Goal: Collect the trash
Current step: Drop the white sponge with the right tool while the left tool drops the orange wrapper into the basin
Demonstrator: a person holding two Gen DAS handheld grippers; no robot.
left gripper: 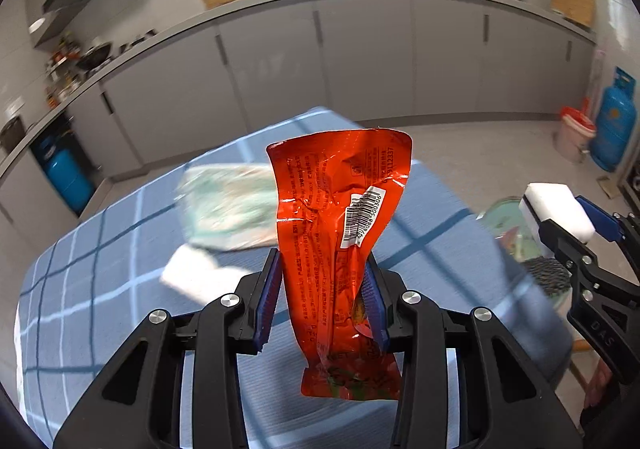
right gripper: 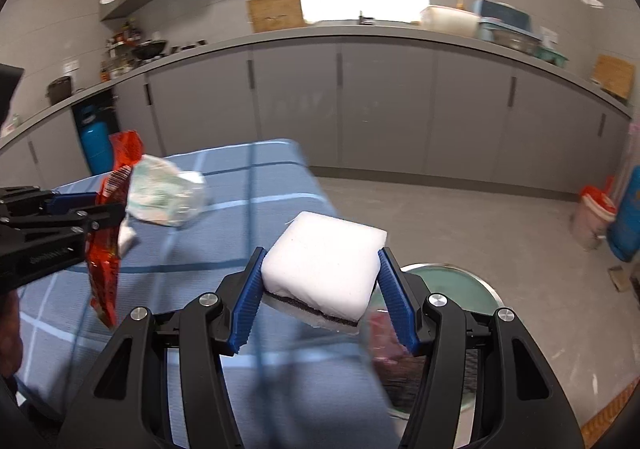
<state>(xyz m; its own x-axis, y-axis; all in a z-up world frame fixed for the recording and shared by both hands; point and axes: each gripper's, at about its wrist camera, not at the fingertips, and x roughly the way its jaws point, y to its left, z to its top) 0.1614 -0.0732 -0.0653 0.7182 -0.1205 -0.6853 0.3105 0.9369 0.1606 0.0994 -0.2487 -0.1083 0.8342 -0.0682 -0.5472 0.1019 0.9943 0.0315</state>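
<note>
Both pairs of jaws are clenched on trash. The left gripper [left gripper: 324, 301] is closed around the lower middle of a crumpled red wrapper [left gripper: 340, 209], which stands upright between the blue pads with its barcode side turned to the camera. The right gripper [right gripper: 320, 289] is closed across a white sponge block [right gripper: 324, 261] with a dark underside, held flat and level.

In the right wrist view a round bin [right gripper: 460, 281] with a green lining is seen at about 4 o'clock of the sponge block, just past the edge of the blue checked tablecloth [right gripper: 248, 193]; dark and reddish matter seems to lie in it, though blur hides what it is. The step in hand is judged to be the carrying of both pieces to that bin.

The sponge block is best brought fully over the opening before the pads are released, since it now hangs over the near rim rather than the middle. The red wrapper is light and stiff, so it should be lowered close to the bin's mouth and let go there; dropped from high up, it may drift aside onto the floor.

On the tablecloth, at 10 o'clock of the left gripper, a pale green packet [left gripper: 228, 209] and a white scrap [left gripper: 192, 273] beside it are yet to be collected.
</note>
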